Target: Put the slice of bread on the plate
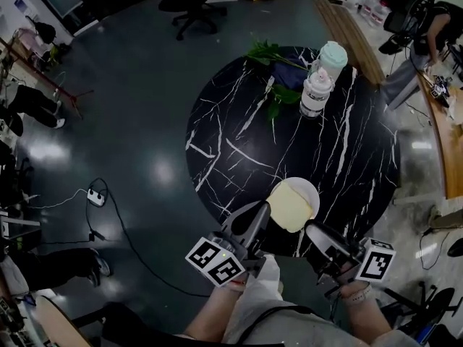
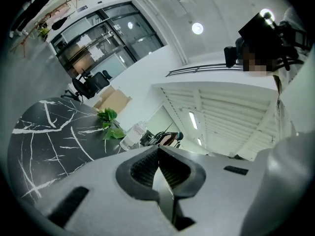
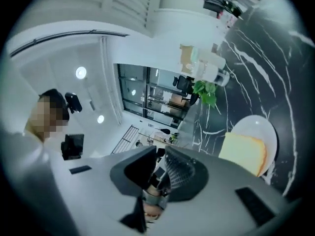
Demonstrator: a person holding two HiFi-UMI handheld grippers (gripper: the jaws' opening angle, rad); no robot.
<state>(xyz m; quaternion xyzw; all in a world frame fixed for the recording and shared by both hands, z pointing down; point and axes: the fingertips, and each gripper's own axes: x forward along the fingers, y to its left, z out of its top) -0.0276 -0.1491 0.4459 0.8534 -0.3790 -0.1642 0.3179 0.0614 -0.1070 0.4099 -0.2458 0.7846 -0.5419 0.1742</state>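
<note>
One bread slice (image 1: pixel 289 207), one plate (image 1: pixel 308 187)

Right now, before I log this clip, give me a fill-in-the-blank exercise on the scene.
1. The slice of bread lies on a white ____.
2. The table is ____ with white veins.
3. The jaws of the left tool are ____.
4. Seen from the person, the leafy sprig lies on the table's ____ side.
Missing: plate; black; shut; far.
</note>
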